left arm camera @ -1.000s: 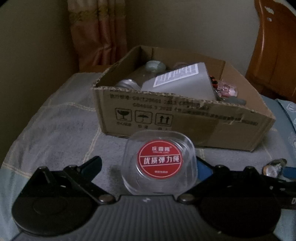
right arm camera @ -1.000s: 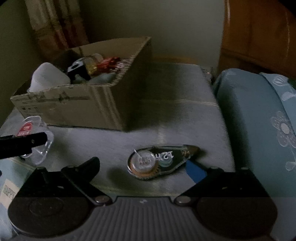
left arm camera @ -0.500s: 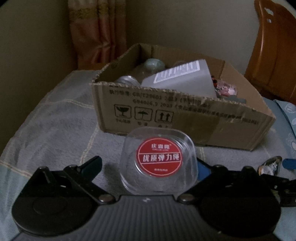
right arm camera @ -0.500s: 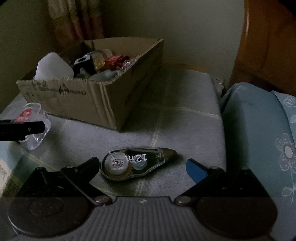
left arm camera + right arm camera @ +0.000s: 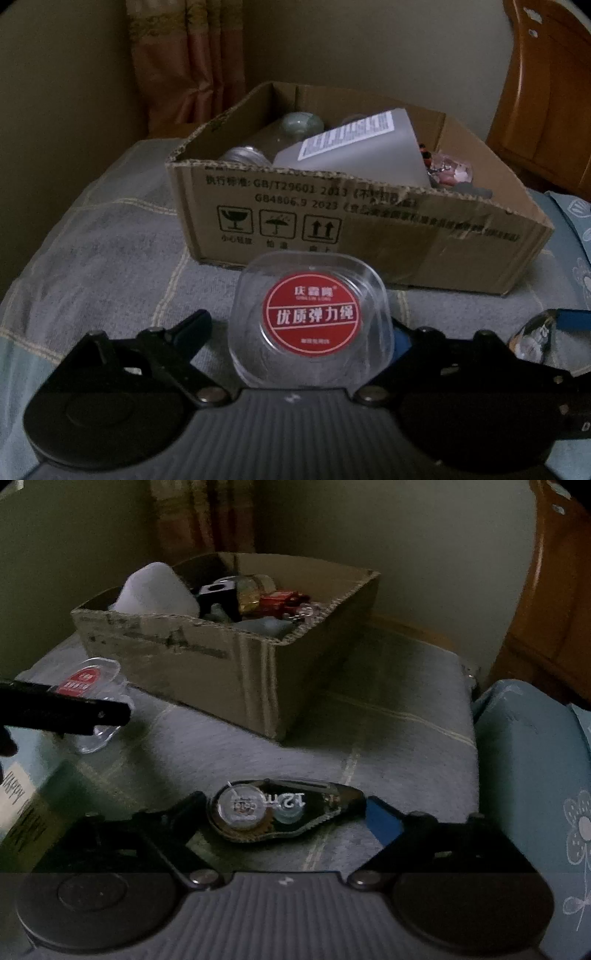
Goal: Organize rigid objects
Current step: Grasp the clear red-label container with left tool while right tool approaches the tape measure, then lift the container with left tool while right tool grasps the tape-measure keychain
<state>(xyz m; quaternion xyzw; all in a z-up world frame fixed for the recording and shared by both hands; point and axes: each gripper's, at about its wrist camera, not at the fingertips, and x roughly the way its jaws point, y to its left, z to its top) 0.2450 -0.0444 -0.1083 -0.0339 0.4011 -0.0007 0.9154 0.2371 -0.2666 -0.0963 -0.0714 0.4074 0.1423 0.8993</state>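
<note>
Between the fingers of the left gripper (image 5: 303, 326), a clear case (image 5: 310, 317) with a round red label, standing on edge, label toward the camera. Held from both sides, as it seems. Right finger hidden behind the case; left finger (image 5: 192, 325) just beside its edge.

At the right gripper (image 5: 286, 808), a correction tape (image 5: 284, 810) lying flat on the grey checked cloth (image 5: 110, 240), one end at each fingertip. Cannot tell whether pressed or only framed. Blue pad (image 5: 382, 819) at the pointed end.

Straight ahead of both, an open cardboard box (image 5: 369, 236), its front wall standing between the grippers and the contents. Already inside: a white container (image 5: 354, 155) leaning and rising above the rim, a glass jar (image 5: 243, 157), a black block (image 5: 218, 590), a red toy car (image 5: 280, 602), other small pieces too dim to name.

To the right, a blue flowered pillow (image 5: 524, 757) near the tape. Behind it, a wooden chair (image 5: 546, 92). In the corner behind the box, a curtain (image 5: 188, 62). Low on the left of the right view, a green card (image 5: 33, 812) with "HAPPY" letters.
</note>
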